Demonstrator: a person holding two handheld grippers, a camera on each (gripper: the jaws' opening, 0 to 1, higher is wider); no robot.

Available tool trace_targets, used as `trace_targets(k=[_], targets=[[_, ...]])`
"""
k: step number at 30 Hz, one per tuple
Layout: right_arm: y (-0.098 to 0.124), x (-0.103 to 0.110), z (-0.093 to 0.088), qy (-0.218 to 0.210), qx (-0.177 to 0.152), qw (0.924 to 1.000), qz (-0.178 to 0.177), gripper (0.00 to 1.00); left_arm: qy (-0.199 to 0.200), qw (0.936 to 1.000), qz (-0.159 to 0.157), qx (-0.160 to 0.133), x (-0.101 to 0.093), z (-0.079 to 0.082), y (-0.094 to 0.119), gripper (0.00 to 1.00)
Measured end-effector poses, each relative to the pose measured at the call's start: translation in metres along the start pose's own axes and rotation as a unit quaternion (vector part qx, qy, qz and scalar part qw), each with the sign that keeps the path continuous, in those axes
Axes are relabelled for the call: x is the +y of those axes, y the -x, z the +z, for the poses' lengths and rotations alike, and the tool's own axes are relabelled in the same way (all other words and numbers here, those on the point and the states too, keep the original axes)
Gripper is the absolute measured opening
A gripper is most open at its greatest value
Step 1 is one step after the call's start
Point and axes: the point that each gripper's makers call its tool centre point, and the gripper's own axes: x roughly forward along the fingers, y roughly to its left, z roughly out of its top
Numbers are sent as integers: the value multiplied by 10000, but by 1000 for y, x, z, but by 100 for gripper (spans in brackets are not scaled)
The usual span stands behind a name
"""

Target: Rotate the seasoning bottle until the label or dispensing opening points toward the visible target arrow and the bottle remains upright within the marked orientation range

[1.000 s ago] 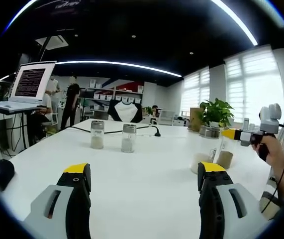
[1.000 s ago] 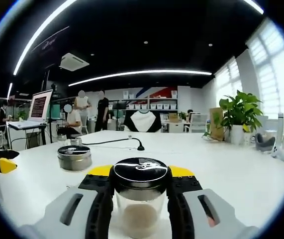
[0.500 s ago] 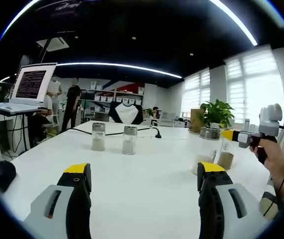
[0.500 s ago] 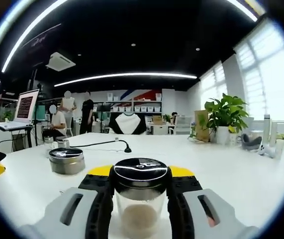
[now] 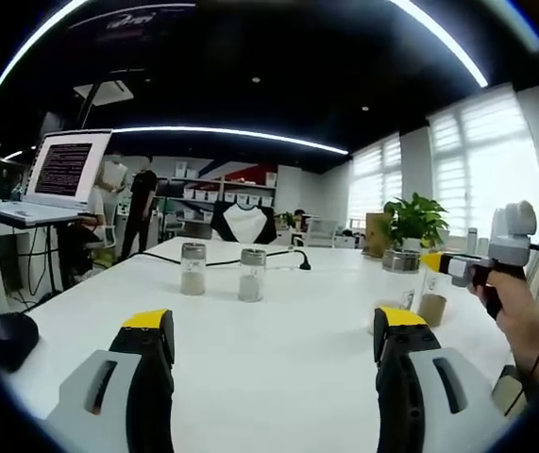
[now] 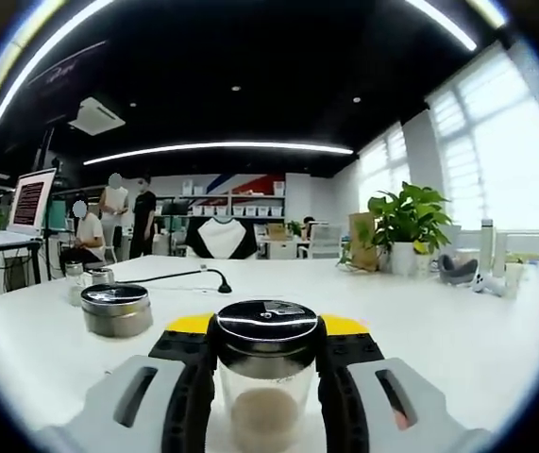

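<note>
A clear seasoning bottle [image 6: 266, 377] with a black lid and tan powder inside stands upright between the yellow-tipped jaws of my right gripper [image 6: 266, 332], which is shut on it. In the left gripper view that same bottle [image 5: 429, 300] shows at the right, held by the right gripper [image 5: 441, 263] in a person's hand. My left gripper [image 5: 274, 326] hovers open above the white table [image 5: 269, 359] with nothing between its jaws. No arrow mark is visible.
Two more glass shakers [image 5: 193, 270] [image 5: 250, 276] stand mid-table with a black cable behind them. A round metal tin [image 6: 116, 310] sits left of the held bottle. A laptop [image 5: 57, 175], a potted plant [image 6: 401, 231] and people stand farther off.
The right gripper view has swung to the right with the bottle still gripped, so the tin and the room slid left. The left gripper view rose slightly; its jaws stay apart.
</note>
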Motion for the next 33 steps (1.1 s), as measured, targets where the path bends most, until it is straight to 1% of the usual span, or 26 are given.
trace_targets(k=[9,13,15,16,17,19,23,25,27,31,33], targets=[[-1,-1,1,-35,-18,10000,-79,40,-36,10000,17,-23,-1,3,1,92],[0,-2,1,-68,-9,10000,-45,40,-53,10000,-3,-1,-1,4,1,92],[0,-4,-1,-127,45,9999,-59,44,-50,10000,1,7,-1,3,1,92],[1,-5,2,-190,-45,9998,-52,48,-55,10000,2,8,-1,3,1,92],[1,-6,4,-230,-122,9997,-40,49,-58,10000,3,7,-1,3,1,92],[2,-8,2,-202,-55,9998,-59,51,-52,10000,1,31,-1,2,1,92],[7,-13,5,-257,-35,9997,33,55,-63,9999,-52,63,-3,2,0,92],[8,-16,7,-333,-37,9994,9,56,-79,9999,-55,87,-4,1,0,92],[9,-13,10,-322,-27,9995,65,57,-101,9999,-48,99,-4,1,0,92],[12,-8,14,-167,-22,9996,215,57,-36,9998,-98,146,-4,0,0,92],[13,-2,19,-68,-112,9988,465,58,-87,9998,-163,117,-6,3,0,93]])
